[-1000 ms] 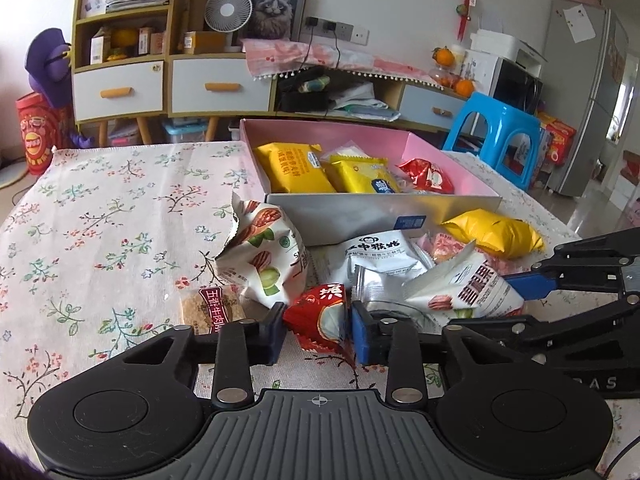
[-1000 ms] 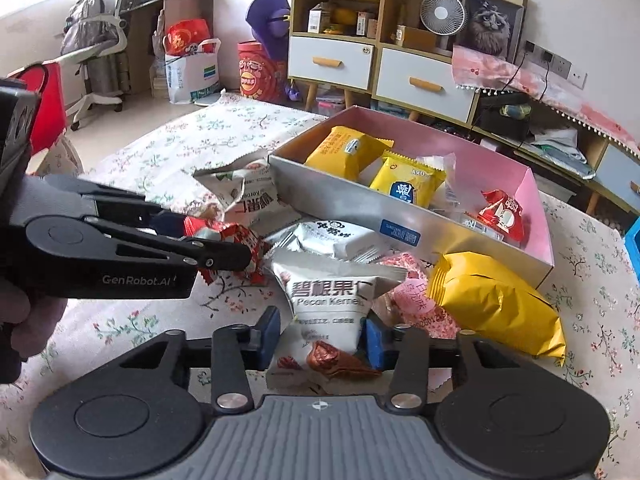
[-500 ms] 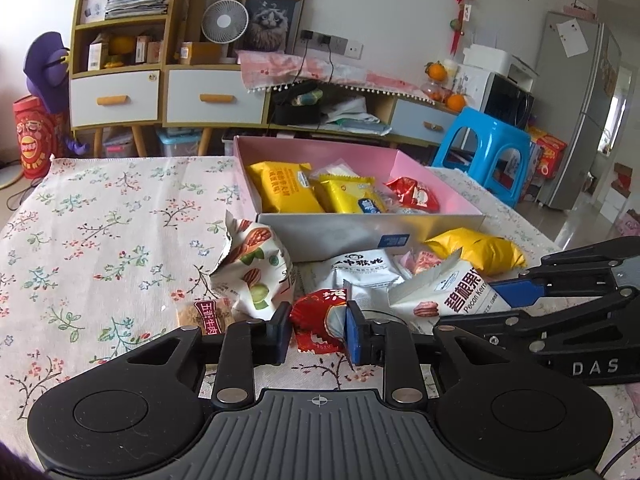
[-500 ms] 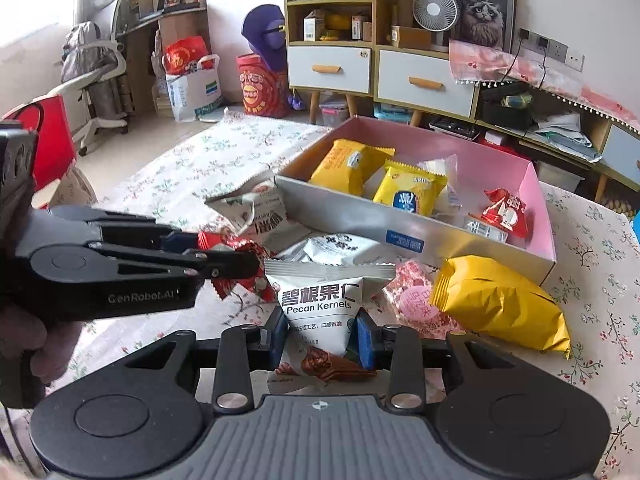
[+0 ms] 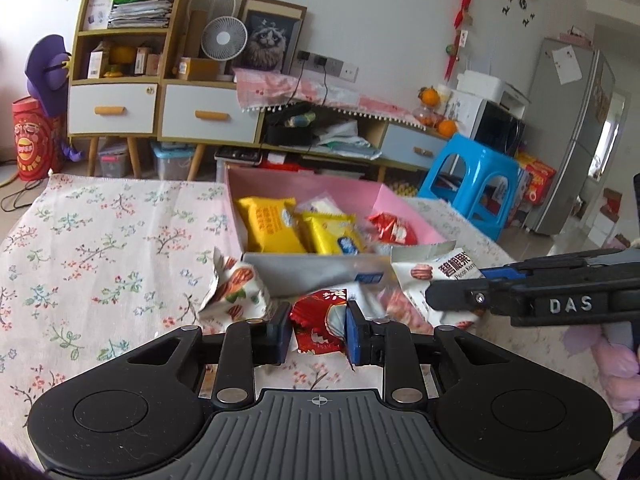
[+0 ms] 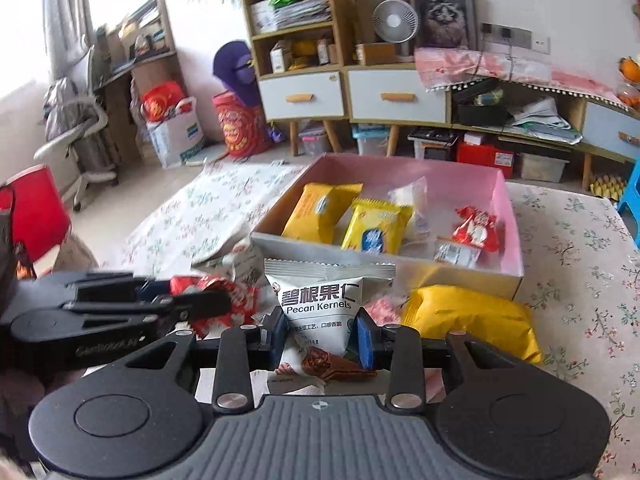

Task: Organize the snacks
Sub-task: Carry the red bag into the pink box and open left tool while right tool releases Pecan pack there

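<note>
Floral-clothed counter [image 5: 100, 248] carrying a pink box [image 6: 508, 216]. Pinching red snack packet [image 5: 318, 322] in left gripper [image 5: 318, 330] fingers, clamping pecan kernels bag [image 6: 320, 304] in right gripper [image 6: 322, 338] fingers, both just before the box.

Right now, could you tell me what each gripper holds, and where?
Left gripper: red snack packet, by its sides. Right gripper: pecan kernels bag, by its lower sides.

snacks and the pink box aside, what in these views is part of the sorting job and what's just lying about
Part of the job:
- red snack packet in the left gripper
- Pecan Kernels bag in the right gripper
- pink box
- yellow bag outside the box
- nut-print bag on the tablecloth

Just lying about:
- blue stool
- desk fan
- cat picture
- fridge
</note>
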A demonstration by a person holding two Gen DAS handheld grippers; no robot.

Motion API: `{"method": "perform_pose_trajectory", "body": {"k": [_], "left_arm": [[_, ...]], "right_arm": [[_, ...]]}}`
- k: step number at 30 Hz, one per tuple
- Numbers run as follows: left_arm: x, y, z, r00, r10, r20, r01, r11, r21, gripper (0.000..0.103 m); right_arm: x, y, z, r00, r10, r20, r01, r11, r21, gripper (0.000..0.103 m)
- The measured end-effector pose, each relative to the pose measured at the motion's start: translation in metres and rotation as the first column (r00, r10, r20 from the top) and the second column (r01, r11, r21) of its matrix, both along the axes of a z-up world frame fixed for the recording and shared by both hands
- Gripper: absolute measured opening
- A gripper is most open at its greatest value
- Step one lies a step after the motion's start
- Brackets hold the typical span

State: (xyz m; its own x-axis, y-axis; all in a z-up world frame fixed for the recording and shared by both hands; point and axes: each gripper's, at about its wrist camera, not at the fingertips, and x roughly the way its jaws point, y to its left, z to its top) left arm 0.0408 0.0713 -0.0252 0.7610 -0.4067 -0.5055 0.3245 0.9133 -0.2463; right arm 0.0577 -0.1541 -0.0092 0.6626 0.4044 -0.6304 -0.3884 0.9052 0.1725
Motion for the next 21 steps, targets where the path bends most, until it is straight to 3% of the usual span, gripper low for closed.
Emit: {"method": "perform_pose_trajectory", "body": {"k": [9, 21], "left_arm": [[0.01, -0.011, 0.02, 0.999, 0.024, 0.037, -0.023, 0.999, -0.026, 0.024], [0.049, -0.036, 0.022, 0.997, 0.07, 0.019, -0.07, 0.997, 0.022, 0.025]], "right_arm": [[0.023, -0.015, 0.014, 0.997, -0.076, 0.019, 0.075, 0.996, 0.057, 0.024], [0.067, -0.04, 0.013, 0.98, -0.2, 0.008, 0.198, 0.975, 0.097, 0.025]]}}
